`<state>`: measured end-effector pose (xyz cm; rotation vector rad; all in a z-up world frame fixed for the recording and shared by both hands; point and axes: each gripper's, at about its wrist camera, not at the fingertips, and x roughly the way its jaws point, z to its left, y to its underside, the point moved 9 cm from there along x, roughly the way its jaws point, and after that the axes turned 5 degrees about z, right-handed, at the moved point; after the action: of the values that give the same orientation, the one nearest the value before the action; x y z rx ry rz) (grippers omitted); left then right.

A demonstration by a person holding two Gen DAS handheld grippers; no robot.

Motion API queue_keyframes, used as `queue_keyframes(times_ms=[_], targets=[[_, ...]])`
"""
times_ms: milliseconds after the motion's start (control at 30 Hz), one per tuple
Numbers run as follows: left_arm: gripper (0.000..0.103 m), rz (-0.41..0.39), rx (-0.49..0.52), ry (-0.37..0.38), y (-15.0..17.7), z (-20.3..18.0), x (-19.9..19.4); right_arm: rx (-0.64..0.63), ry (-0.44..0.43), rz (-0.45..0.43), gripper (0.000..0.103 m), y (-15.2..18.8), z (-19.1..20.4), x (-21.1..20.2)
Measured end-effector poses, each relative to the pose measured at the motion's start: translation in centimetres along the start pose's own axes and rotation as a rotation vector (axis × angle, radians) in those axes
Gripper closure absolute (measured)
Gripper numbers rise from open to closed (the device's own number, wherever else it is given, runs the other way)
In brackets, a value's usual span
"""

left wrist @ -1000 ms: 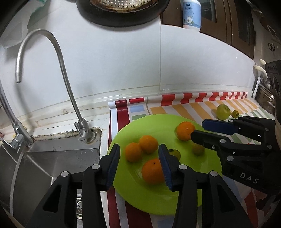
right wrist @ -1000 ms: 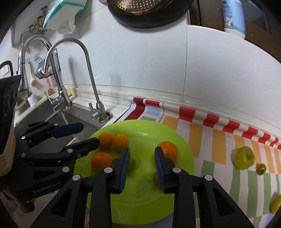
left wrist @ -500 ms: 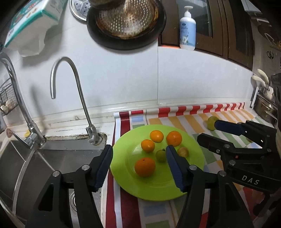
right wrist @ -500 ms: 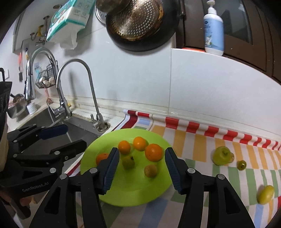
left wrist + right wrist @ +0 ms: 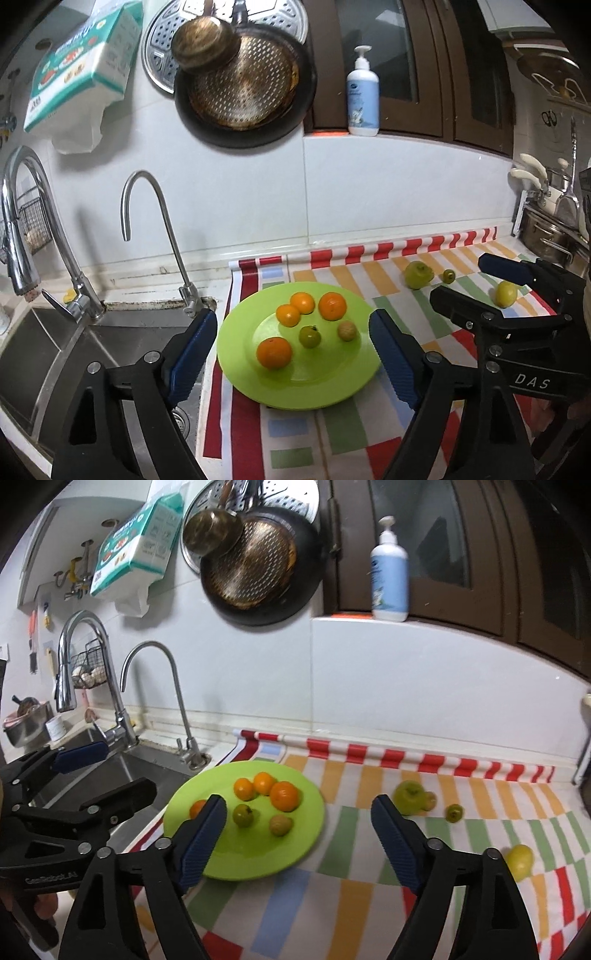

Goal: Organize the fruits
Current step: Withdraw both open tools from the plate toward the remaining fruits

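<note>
A lime-green plate [image 5: 236, 373] [image 5: 258, 871] lies on the striped mat and holds several oranges [image 5: 274, 352] [image 5: 283, 795], a small green fruit [image 5: 309, 336] [image 5: 242, 815] and a small tan fruit [image 5: 347, 331] [image 5: 280, 824]. On the mat to its right lie a green apple [image 5: 417, 275] [image 5: 408, 797], a tiny green fruit [image 5: 448, 276] [image 5: 453, 812] and a lemon [image 5: 505, 293] [image 5: 519, 860]. My left gripper [image 5: 291, 317] [image 5: 127, 767] and right gripper [image 5: 299, 801] [image 5: 460, 277] hover short of the plate, jaws opening, with nothing held.
A steel sink [image 5: 110, 332] with two faucets [image 5: 147, 221] lies left of the plate. The striped mat [image 5: 369, 897] covers the counter. A pan [image 5: 243, 92] hangs on the wall, a soap bottle [image 5: 363, 96] stands on the ledge, and pots [image 5: 543, 236] sit at far right.
Both grippers have drawn back and upward from the plate, and their jaws have spread from nearly shut to wide. The fruit has not moved.
</note>
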<state>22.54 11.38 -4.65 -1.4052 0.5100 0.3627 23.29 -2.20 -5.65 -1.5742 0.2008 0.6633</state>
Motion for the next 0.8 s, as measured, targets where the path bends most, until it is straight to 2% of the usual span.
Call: queue_keyframes(times_ms=[300, 800], targets=[[0.011, -0.039, 0.000, -0.004, -0.4, -2.5, -2.0, 0.016, 0.079, -0.040, 0.017, 0.5, -3.0, -3.5], [0.010, -0.055, 0.021, 0.057, -1.2, -8.9, -2.5, 0.077, 0.186, -0.031, 0.016, 2.2, -9.4, -7.6]])
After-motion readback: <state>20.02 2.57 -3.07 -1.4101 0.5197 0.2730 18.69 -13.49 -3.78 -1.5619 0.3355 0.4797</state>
